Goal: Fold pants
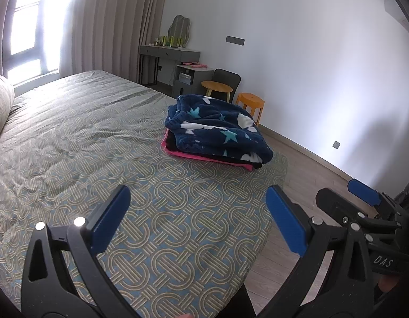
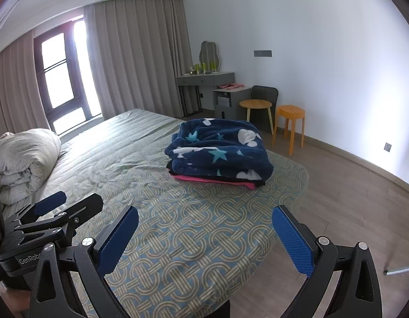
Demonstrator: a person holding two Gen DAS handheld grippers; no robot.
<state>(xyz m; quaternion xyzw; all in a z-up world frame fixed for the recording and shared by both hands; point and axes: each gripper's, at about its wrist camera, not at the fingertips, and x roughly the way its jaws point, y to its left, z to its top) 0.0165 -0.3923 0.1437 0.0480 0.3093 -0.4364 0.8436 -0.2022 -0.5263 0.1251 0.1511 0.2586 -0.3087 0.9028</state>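
Note:
A stack of folded clothes lies on the bed near its far right corner: fluffy navy star-patterned pants [image 1: 217, 129] on top, with black and pink garments [image 1: 204, 157] under them. It shows in the right wrist view too [image 2: 220, 151]. My left gripper [image 1: 199, 217] is open and empty, held above the near end of the bed, well short of the stack. My right gripper [image 2: 205, 238] is also open and empty, beside the left one [image 2: 61, 212]; it shows at the right of the left wrist view [image 1: 345, 196].
The bed [image 1: 85, 137] has a patterned grey-green cover. A rolled duvet [image 2: 24, 159] lies at its left. A grey desk [image 2: 207, 79], a chair, a round wooden table [image 2: 256, 104] and an orange stool [image 2: 289, 114] stand by the far wall. Wooden floor lies right of the bed.

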